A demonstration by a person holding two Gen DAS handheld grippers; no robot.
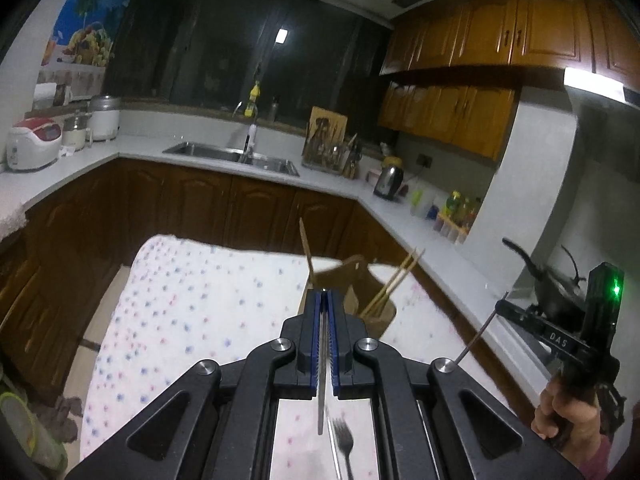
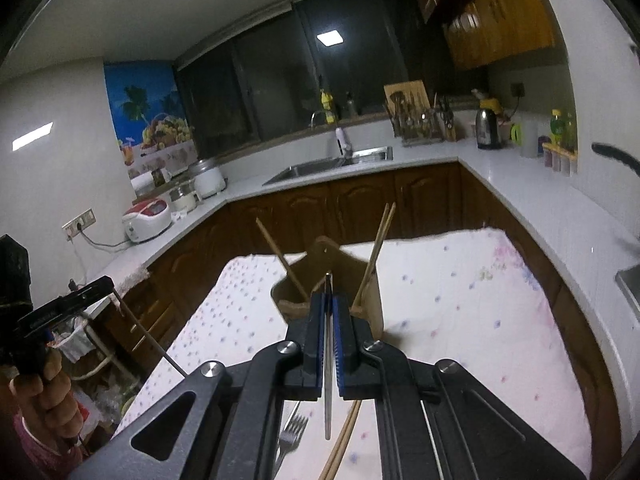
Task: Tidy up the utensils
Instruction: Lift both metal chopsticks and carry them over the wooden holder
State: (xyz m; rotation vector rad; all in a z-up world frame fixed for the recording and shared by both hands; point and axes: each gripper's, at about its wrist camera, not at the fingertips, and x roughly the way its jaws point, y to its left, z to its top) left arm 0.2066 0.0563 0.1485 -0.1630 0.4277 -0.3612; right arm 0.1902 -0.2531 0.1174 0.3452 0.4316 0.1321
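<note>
Holding a thin metal utensil (image 1: 322, 368) edge-on, the left gripper (image 1: 325, 296) is clamped on it above the spotted cloth (image 1: 192, 304). In the left wrist view the wooden holder (image 1: 360, 280), with chopsticks (image 1: 394, 284) leaning in it, stands just beyond the fingertips; a fork (image 1: 343, 436) lies on the cloth below.

In the right wrist view the right gripper (image 2: 329, 300) is likewise clamped on a metal utensil (image 2: 328, 360), the holder (image 2: 332, 272) directly ahead. A loose chopstick pair (image 2: 344, 440) and the fork (image 2: 294, 428) lie beneath.

Step in hand appears to be carrying both utensils to the holder. Next move calls for tipping each handle-down over a free slot before releasing.
</note>
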